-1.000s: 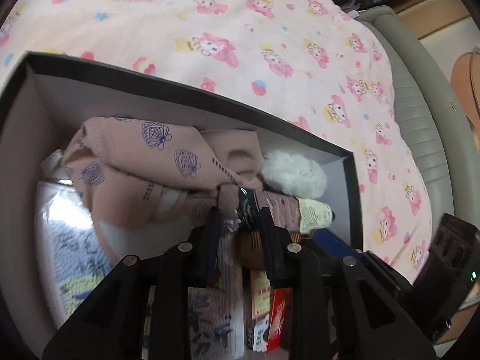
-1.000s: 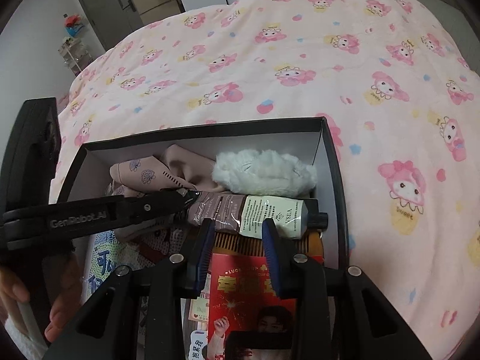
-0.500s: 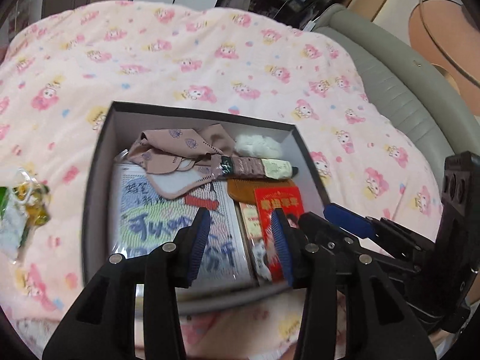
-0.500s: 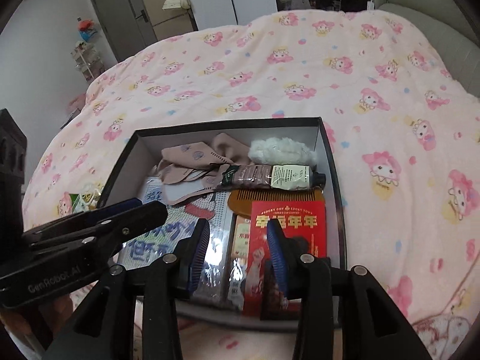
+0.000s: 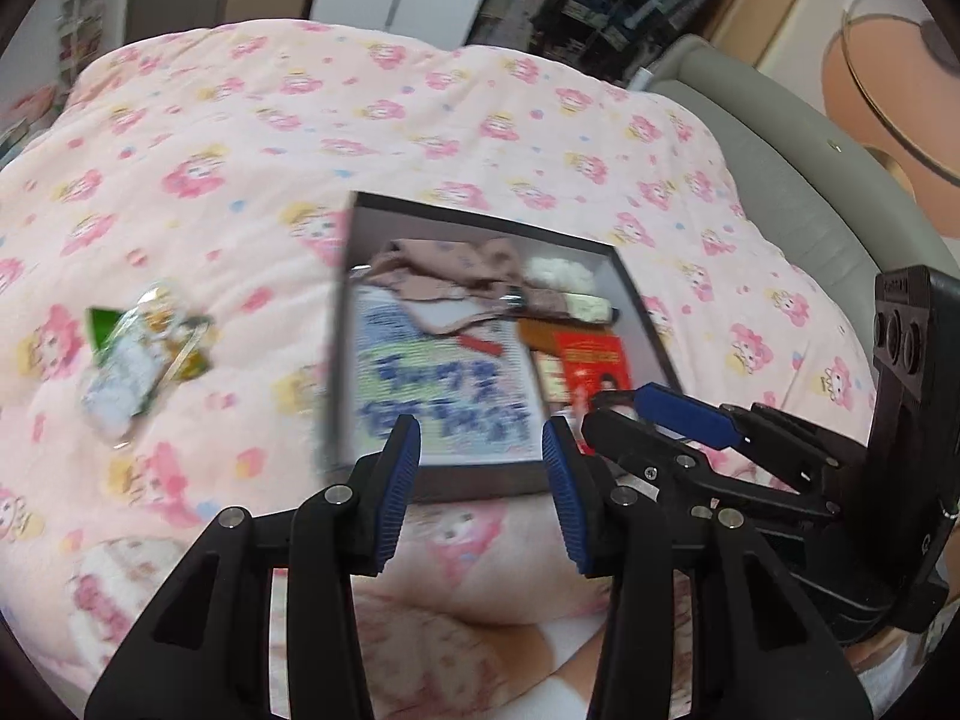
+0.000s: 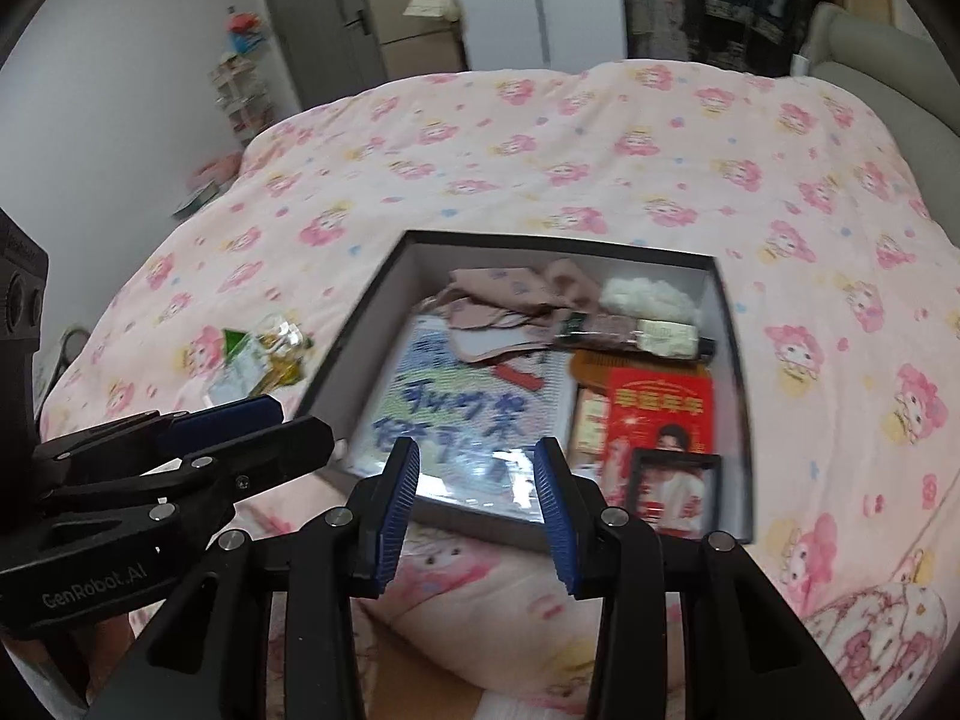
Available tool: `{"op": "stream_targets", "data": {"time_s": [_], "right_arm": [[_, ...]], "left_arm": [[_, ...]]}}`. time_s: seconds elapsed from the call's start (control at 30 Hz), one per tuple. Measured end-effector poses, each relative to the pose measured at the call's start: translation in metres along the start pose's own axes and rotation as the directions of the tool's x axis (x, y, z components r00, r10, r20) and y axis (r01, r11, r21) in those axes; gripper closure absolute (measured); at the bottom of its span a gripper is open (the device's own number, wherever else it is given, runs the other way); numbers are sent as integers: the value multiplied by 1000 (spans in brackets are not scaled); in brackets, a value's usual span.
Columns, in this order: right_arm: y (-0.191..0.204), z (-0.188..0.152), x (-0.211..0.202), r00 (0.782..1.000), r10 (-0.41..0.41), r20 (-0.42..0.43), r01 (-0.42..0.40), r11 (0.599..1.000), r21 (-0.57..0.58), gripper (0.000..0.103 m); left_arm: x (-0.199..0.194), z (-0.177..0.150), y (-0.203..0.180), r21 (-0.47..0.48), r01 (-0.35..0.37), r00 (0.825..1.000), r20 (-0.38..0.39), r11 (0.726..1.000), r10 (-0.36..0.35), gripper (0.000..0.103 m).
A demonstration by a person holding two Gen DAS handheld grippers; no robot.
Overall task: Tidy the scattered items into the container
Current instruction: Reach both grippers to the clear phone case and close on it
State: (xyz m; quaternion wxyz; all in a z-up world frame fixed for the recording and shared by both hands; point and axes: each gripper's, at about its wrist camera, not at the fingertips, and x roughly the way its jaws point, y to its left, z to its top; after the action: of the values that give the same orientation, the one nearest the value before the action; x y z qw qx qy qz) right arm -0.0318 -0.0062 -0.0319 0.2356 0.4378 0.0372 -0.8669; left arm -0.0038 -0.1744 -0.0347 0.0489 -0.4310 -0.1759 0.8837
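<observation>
A black box point(image 5: 480, 480) point(image 6: 558, 243) lies on the pink bed. In it are a pink cloth point(image 6: 510, 294), a white fluffy piece point(image 6: 648, 297), a tube point(image 6: 636, 336), a comb, a red booklet point(image 6: 660, 414), a small framed picture point(image 6: 675, 489) and a flat pack with blue lettering point(image 5: 438, 390). A crinkled green and clear packet point(image 5: 144, 354) point(image 6: 264, 360) lies on the bed left of the box. My left gripper point(image 5: 480, 438) hangs open and empty over the box's near edge. My right gripper point(image 6: 477, 456) is open and empty there too, to the left gripper's right.
The bed cover point(image 6: 600, 138) has cartoon prints and spreads all round the box. A grey padded headboard point(image 5: 780, 138) runs along the right. A grey door and shelves point(image 6: 324, 30) stand beyond the bed's far end. A sleeve shows under the grippers.
Both grippers have drawn back and up from inside the box, and their jaws stand wider. The tube stays in the box. The packet on the bed has come into view.
</observation>
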Motion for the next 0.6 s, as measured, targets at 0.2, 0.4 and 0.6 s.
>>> {"op": "stream_targets", "data": {"time_s": [0.2,0.4,0.6], "right_arm": [[65,14,36,992,119,-36,-121,990,-77,67],[133,31,85,970,221,-98,-233,963,-136,67],[165,54,157,974,171,-151,-192,971,-143,67]], "left_arm": [[-26,-9,74,-160,-50,998,23,986,54,60],[-35,-18,153,-307,-91,993,44,947,110,58],[-13,-31,255,-520,-116,991,-5,846,133,58]]}}
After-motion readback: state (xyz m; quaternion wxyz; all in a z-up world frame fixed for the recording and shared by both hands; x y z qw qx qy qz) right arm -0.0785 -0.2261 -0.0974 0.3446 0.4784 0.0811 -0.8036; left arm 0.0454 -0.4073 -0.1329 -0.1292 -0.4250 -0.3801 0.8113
